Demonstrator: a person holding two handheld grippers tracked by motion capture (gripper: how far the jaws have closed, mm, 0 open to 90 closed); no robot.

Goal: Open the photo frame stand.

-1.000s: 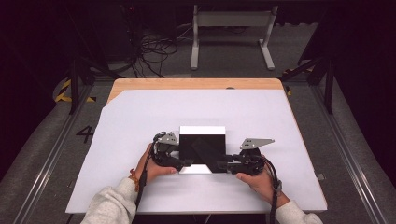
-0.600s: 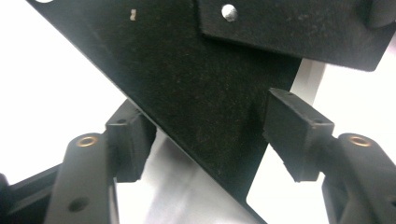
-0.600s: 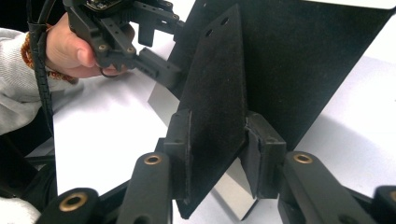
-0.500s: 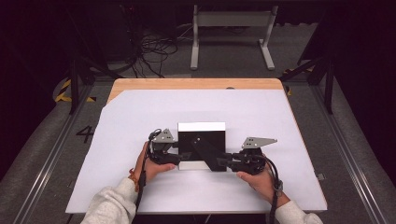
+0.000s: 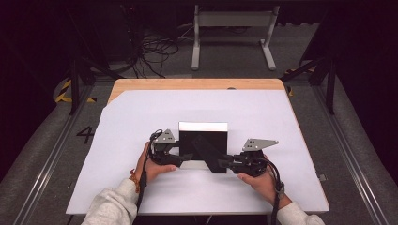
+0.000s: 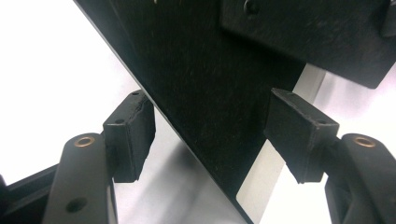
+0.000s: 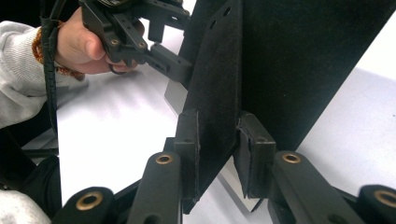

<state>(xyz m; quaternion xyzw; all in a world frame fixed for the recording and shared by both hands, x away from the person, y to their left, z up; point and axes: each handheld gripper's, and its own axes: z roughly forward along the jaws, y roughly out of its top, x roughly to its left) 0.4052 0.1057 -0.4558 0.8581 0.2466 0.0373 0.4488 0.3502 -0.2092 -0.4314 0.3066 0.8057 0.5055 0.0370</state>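
Black flap (image 7: 219,84) pinched in right gripper (image 7: 217,154); left gripper (image 6: 210,135) straddles panel.

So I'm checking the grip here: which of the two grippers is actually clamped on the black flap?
The right gripper: its pads pinch the black flap. The left gripper stands open, pads clear of the board.

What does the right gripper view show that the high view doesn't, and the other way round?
Right gripper view: close up, the right claw presses its pads on both faces of the black felt-like flap. The jaws have just been closing on it, and small holes show near the flap's top.

High view: the wooden table edge, the grey metal stand and the cables on the floor beyond.

Both: the person's left hand, the black square panel and the white table cover.
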